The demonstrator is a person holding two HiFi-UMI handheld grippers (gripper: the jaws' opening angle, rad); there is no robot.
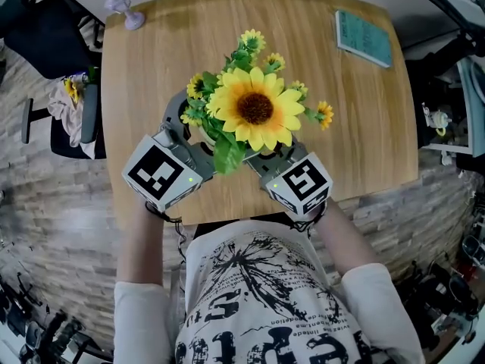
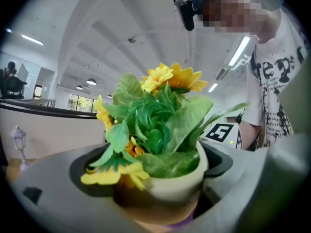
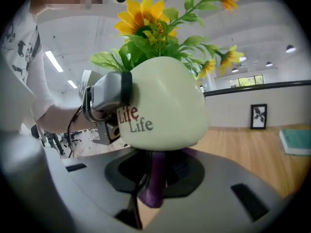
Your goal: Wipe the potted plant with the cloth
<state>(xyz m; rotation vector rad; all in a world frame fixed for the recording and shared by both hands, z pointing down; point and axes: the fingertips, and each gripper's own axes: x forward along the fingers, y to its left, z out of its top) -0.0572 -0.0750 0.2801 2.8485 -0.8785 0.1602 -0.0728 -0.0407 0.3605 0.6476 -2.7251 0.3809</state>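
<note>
left gripper (image 1: 187, 131): clamped on pot (image 3: 163, 103), its 8 o'clock side
right gripper (image 1: 267, 160): jaws pinching cloth (image 3: 156, 171) under pot, 5 o'clock
pot: near table (image 1: 356, 112) edge, 6 o'clock
risk: hard wipe may twist pot loose, over edge

The cream pot (image 3: 167, 98) reads "Life Life".

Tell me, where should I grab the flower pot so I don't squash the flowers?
Grab the pot by its round cream wall, below the rim, coming from the side with one jaw on each side. The sunflower and leaves spread wide over the top, so reaching from above would likely crush them. The left gripper holds it that way; the right gripper pinches the purple cloth.
</note>
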